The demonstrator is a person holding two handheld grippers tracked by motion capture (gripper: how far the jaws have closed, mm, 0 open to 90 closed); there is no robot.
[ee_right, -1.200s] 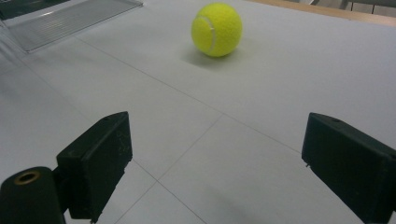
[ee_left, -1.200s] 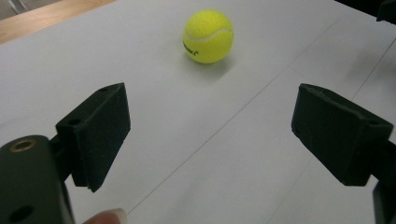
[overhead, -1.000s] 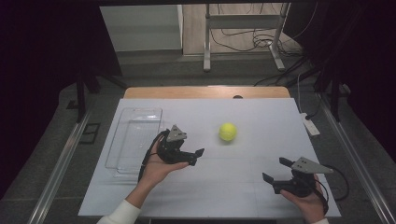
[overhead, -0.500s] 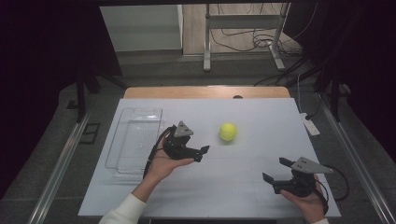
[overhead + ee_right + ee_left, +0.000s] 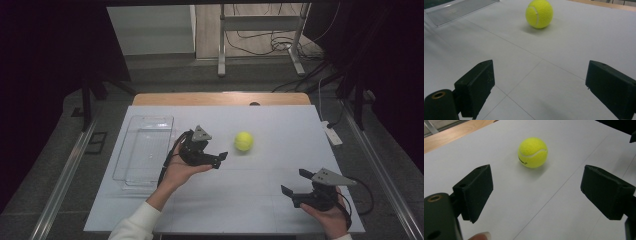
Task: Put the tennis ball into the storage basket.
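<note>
I was in the reach, not yet the grasp. My left gripper (image 5: 220, 159) hung just short of the tennis ball (image 5: 243, 141), which sat on the white table (image 5: 280, 125) near its middle, at about two o'clock from my left hand. Looking along that gripper's own jaws, they stood released and wide apart, nothing between them, with the ball ahead at twelve o'clock and apart from both pads. My right gripper (image 5: 295, 182) rested low near the table's front edge, at about four o'clock from the ball, its jaws likewise released and empty. The clear tray (image 5: 145, 150) lay at nine o'clock of the left hand. I judged the next move called for pushing the left gripper forward until the ball sat squarely between the pads, then clenching gently so it would not roll away.
</note>
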